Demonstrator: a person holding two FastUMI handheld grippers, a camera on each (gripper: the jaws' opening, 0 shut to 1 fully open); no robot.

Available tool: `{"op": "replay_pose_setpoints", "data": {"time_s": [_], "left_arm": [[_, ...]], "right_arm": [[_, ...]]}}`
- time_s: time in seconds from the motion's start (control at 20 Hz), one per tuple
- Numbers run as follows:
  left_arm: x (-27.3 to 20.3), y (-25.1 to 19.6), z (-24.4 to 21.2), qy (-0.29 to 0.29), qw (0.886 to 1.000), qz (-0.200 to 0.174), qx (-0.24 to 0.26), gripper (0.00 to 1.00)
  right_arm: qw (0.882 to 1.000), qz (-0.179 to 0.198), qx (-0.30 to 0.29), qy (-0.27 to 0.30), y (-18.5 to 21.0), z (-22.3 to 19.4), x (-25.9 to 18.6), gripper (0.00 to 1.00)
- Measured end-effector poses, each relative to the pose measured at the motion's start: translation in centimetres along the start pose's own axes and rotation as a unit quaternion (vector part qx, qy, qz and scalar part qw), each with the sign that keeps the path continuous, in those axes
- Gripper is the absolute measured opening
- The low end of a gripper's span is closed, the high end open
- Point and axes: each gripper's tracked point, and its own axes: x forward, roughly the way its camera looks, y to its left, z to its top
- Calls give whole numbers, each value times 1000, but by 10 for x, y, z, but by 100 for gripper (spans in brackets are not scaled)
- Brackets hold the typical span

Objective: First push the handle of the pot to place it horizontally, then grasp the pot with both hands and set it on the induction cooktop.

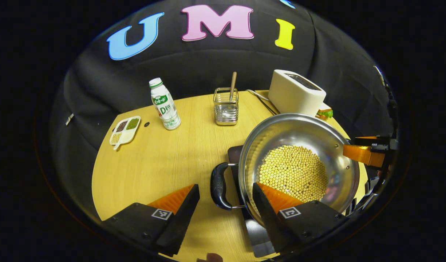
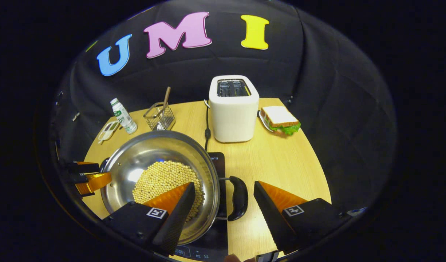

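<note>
Steel pot (image 1: 299, 163) of yellow beans (image 1: 293, 173) sits on the black induction cooktop (image 2: 215, 218) on the wooden bench (image 1: 153, 163). Left hand-held gripper (image 1: 224, 198) and right hand-held gripper (image 2: 223, 196) each straddle a black side handle (image 1: 219, 185), fingers apart, not clamped.

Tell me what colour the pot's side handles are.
Black; the pot handle shows best in the right gripper view.

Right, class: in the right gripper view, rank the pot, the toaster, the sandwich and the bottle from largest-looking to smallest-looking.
1. pot, though it sits nearest the camera, which inflates it
2. toaster
3. sandwich
4. bottle, though it stands farthest back, so its true size against the sandwich is unsure
</note>
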Motion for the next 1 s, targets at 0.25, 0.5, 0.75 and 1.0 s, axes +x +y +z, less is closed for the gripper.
{"op": "replay_pose_setpoints", "data": {"time_s": [0.25,0.5,0.75,1.0], "left_arm": [[-54,7,30,-73,997,-6,-16,91],[-112,15,49,-147,989,-13,-22,92],[-173,17,67,-230,972,-41,-36,91],[-237,41,88,-313,950,-5,-20,91]], "right_arm": [[998,6,-6,-63,11,31,-45,100],[990,4,-10,-138,19,62,-102,100],[973,-6,-36,-227,35,101,-164,100],[950,6,-38,-310,66,134,-230,99]]}}
